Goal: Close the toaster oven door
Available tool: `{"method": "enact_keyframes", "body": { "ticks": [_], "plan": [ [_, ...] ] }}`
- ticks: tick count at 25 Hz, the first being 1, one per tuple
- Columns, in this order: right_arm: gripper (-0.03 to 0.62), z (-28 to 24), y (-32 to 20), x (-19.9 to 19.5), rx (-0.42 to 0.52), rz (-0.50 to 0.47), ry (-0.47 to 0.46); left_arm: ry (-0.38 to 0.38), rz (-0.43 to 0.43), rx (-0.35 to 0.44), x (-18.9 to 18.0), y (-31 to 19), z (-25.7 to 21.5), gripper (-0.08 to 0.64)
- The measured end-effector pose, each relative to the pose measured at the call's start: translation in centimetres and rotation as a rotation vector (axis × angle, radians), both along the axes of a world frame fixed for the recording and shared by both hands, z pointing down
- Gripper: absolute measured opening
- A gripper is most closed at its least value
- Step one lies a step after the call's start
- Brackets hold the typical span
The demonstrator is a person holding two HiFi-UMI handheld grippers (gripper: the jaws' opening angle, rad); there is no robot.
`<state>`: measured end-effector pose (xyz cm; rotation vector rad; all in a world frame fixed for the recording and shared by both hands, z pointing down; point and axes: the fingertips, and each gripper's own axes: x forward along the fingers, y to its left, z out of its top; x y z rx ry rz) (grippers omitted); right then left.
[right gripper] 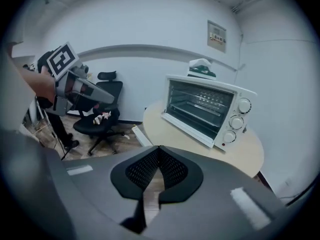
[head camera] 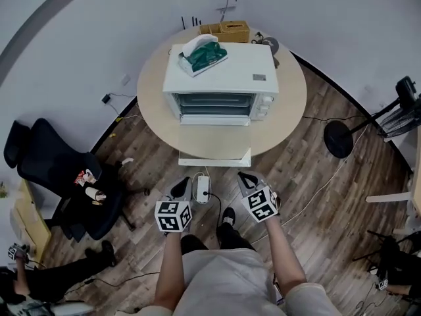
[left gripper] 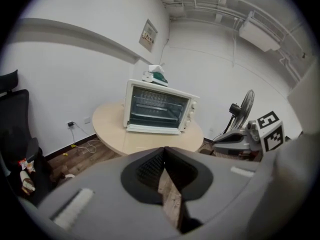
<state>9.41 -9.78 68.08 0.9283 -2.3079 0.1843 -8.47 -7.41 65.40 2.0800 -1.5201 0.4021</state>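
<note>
The open door (head camera: 214, 140) lies flat, its front edge crosswise just ahead of the left gripper (head camera: 181, 188) and right gripper (head camera: 247, 180). Both sets of fingers are pressed together, empty

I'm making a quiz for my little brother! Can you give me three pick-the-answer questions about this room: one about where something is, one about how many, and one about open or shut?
1. Where is the green and white thing?
A. on top of the toaster oven
B. on the floor
C. on the black chair

2. How many knobs are on the oven's front?
A. one
B. three
C. five

3. How is the oven's door?
A. open, folded down flat
B. shut
C. taken off

Answers: 1 A, it lies on the oven's white top. 2 B, the right gripper view shows three in a column. 3 A, the racks inside show.
</note>
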Motion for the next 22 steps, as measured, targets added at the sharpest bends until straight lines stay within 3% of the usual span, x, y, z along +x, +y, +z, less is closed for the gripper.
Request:
{"method": "enact_keyframes", "body": {
  "ticks": [6, 15, 22],
  "plan": [
    [0.0, 4.0, -1.8, -2.7, 0.001, -0.165, 0.112, -0.037, -0.072, -0.067, -1.6, 2.4, 2.6, 0.058],
    [0.005, 6.7, -3.0, -4.8, 0.008, -0.209, 0.185, 0.013, -0.126, -0.043, -3.7, 0.4, 2.8, 0.058],
    [0.05, 10.2, -3.0, -6.4, 0.06, -0.339, 0.425, 0.052, -0.082, -0.06, -3.4, -2.4, 4.2, 0.058]
  ]
}}
